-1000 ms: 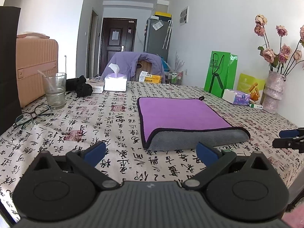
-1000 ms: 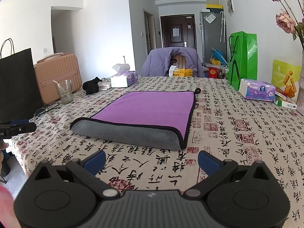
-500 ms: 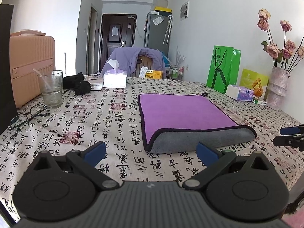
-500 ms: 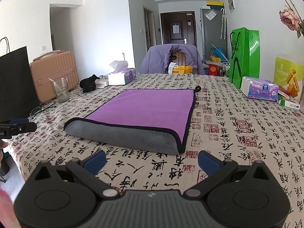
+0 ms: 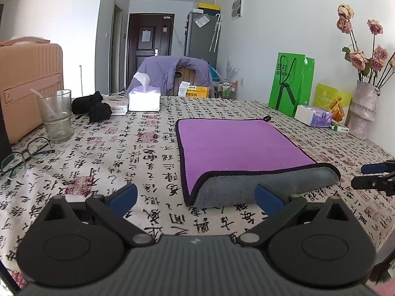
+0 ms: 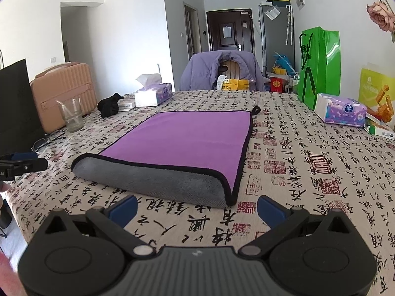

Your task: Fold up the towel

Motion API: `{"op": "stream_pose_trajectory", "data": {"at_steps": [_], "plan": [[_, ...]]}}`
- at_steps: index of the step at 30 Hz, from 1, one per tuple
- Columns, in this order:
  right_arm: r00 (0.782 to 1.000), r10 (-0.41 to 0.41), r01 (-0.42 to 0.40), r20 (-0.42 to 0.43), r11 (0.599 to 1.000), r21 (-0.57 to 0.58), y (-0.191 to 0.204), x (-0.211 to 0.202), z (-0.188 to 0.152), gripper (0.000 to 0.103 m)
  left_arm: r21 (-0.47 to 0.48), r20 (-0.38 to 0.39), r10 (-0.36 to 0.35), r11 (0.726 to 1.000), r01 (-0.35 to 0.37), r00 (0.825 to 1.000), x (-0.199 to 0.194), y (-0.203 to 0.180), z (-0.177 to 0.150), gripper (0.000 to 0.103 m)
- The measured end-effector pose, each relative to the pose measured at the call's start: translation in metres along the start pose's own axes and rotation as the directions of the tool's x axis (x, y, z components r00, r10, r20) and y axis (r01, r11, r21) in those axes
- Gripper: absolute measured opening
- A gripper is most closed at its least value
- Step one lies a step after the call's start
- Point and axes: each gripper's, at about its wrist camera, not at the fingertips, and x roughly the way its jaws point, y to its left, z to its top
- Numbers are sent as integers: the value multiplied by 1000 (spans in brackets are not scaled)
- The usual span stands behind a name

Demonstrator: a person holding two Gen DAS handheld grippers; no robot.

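A purple towel (image 5: 237, 145) with a grey underside and black trim lies folded once on the patterned tablecloth; its rolled grey fold edge faces me. It also shows in the right wrist view (image 6: 182, 145). My left gripper (image 5: 196, 197) is open and empty, just short of the towel's near left corner. My right gripper (image 6: 196, 207) is open and empty, just short of the near right corner. Each gripper's fingertips show at the edge of the other view: the right one (image 5: 372, 175), the left one (image 6: 22, 162).
A drinking glass (image 5: 55, 116), glasses (image 5: 24, 153), black cloth (image 5: 92, 106) and a tissue box (image 5: 144, 98) stand at the left back. A green bag (image 5: 290, 83), tissue pack (image 5: 313, 116) and flower vase (image 5: 363, 111) stand at the right. A pink suitcase (image 5: 27, 79) is beside the table.
Both grippers have moved a little closer to the towel's near edge and lower. The towel has not moved. Both stay open.
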Motion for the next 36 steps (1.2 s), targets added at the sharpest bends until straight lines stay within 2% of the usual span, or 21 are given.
{"op": "stream_pose_trajectory", "data": {"at_steps": [12,22,33,36], "plan": [[1000,21,-21,-12,1000,-2,-2,28,8,103,38,-20,-18,999,18,1000,30,-9,9,103],[999,13,-13,-30,1000,-19,-4,48,19,103,100,-66,18,995,-12,998,54,-16,18,103],[998,1,-4,-59,999,-50,-7,69,29,102,170,-102,4,985,13,995,76,-23,26,103],[998,2,-6,-68,998,-59,-8,73,29,98,188,-124,10,982,14,992,85,-25,23,97]]}}
